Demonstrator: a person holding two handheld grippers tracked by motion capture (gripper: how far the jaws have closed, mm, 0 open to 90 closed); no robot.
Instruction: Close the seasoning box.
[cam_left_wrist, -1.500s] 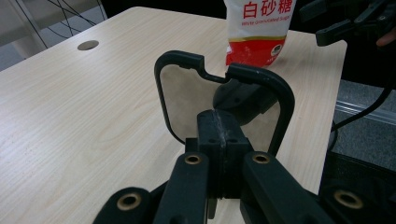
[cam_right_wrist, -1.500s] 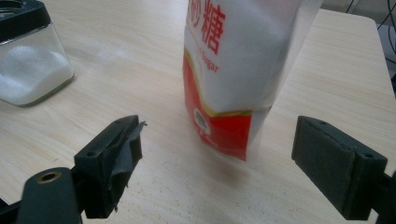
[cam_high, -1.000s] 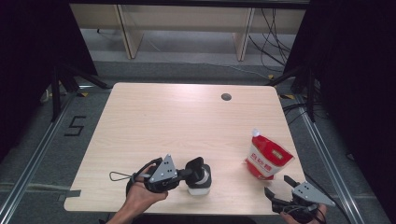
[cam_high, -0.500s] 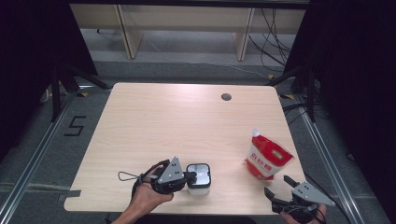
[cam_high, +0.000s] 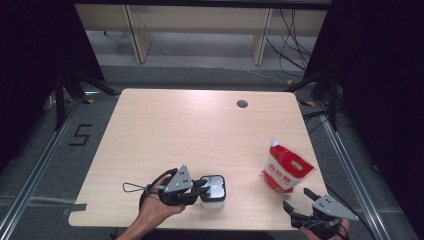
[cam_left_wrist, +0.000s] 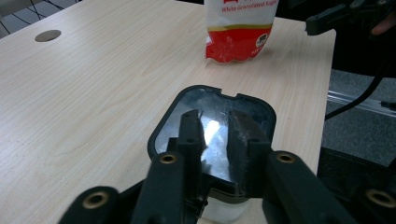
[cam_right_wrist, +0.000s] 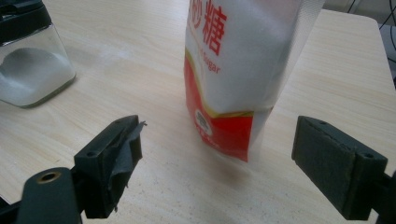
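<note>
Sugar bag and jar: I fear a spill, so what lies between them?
Only bare table separates the sugar bag from the jar, as the high view shows.

You are looking at a sugar bag (cam_left_wrist: 239, 28) showing "White Granulated Sugar" in white letters across its red band in the left gripper view. In the right gripper view the same bag is showing red Chinese characters "砂糖" and part of the word "Sugar". The floor marking (cam_high: 81, 135) left of the counter is reading "5".
</note>
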